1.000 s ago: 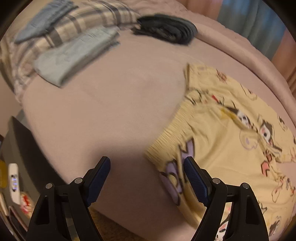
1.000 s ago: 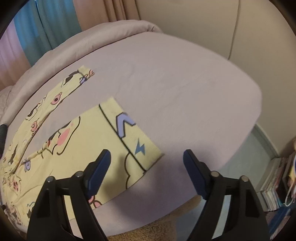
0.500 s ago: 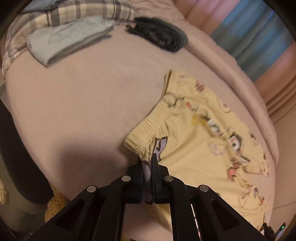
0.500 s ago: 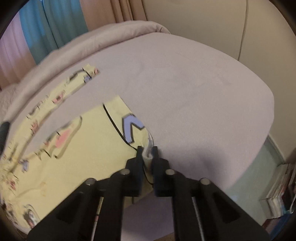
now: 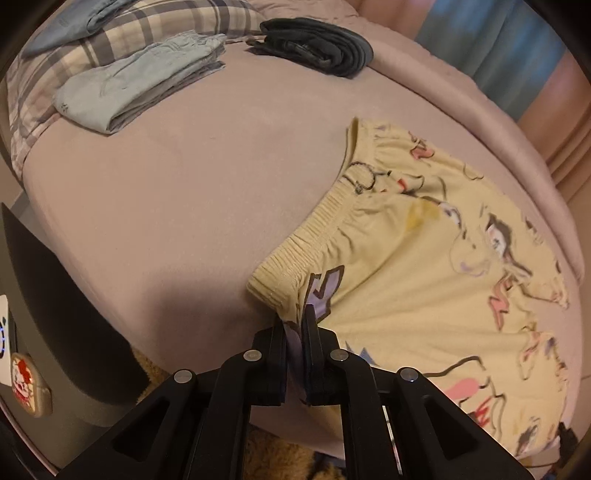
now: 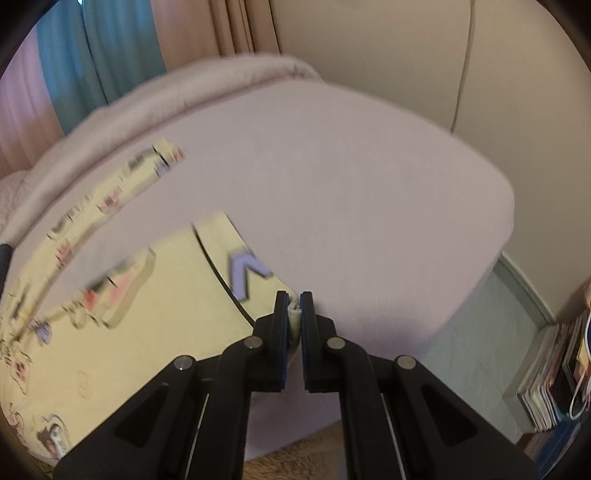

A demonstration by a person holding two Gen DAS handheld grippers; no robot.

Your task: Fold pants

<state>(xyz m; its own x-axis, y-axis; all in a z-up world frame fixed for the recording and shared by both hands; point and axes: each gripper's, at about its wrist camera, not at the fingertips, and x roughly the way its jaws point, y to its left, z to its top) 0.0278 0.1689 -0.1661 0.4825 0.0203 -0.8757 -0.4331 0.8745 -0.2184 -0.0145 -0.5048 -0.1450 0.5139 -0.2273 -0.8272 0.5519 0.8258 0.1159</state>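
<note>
We observe the yellow cartoon-print pants (image 5: 424, 280) lying spread on the mauve bed sheet (image 5: 184, 206), waistband toward the left wrist view and leg hems toward the right wrist view. The left gripper (image 5: 295, 332) has its jaws brought together on a fold of the fabric just below the near corner of the elastic waistband (image 5: 325, 221); the cloth is pinched between the pads and bunches slightly at that point. The right gripper (image 6: 294, 314) is likewise clamped on the near corner of one leg hem (image 6: 258, 273), with a small roll of yellow cloth visible between its pads (this view is motion-blurred, so print detail is unclear). The other leg (image 6: 110, 192) lies further back on the sheet, apart from the held one.

At the head of the bed we note a plaid pillow (image 5: 155, 26), a folded pale blue garment (image 5: 136, 77) resting partly on it, and a folded dark garment (image 5: 317, 44) beside them. A stack of magazines (image 6: 554, 373) stands on the floor by the wall.
</note>
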